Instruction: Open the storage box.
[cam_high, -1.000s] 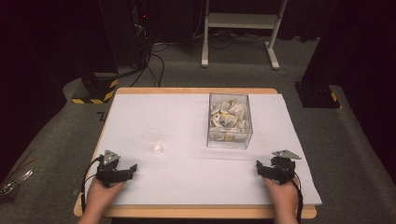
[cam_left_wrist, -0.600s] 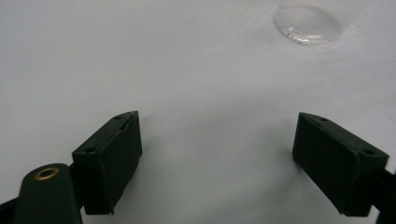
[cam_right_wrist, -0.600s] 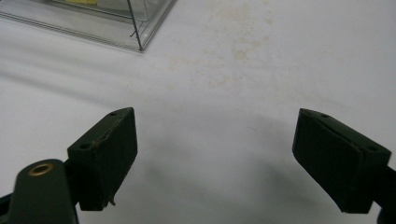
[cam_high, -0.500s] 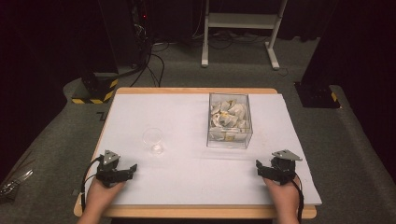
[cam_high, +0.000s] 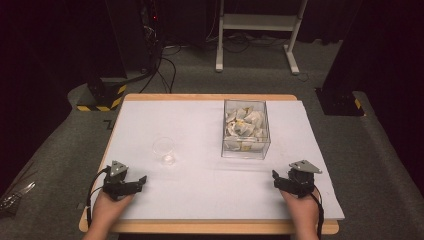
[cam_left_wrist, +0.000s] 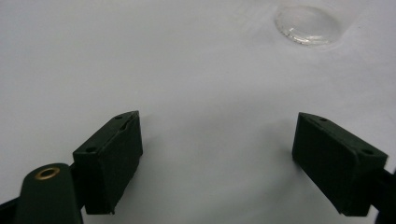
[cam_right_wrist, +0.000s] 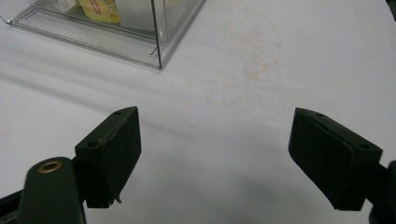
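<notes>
Likely light, brittle and slick, the clear cup (cam_high: 164, 151) wants gripping across its rim; both grippers' jaws stand apart, empty.

A table (cam_high: 150, 107) with a white top and a wooden edge stands on grey carpet (cam_high: 380, 165). The room behind it is dark, with black surfaces at the far left and right. Beyond the table's far edge a white metal stand (cam_high: 255, 22) rests on two feet on the carpet. Black cables (cam_high: 160, 70) run across the floor at its left, near a dark rack (cam_high: 145, 30) showing a small red light. A black base with yellow and black hazard stripes (cam_high: 100, 97) sits just off the table's far left corner. Another black base (cam_high: 337, 100) stands off the far right corner. Light falls brightest on the white tabletop.
</notes>
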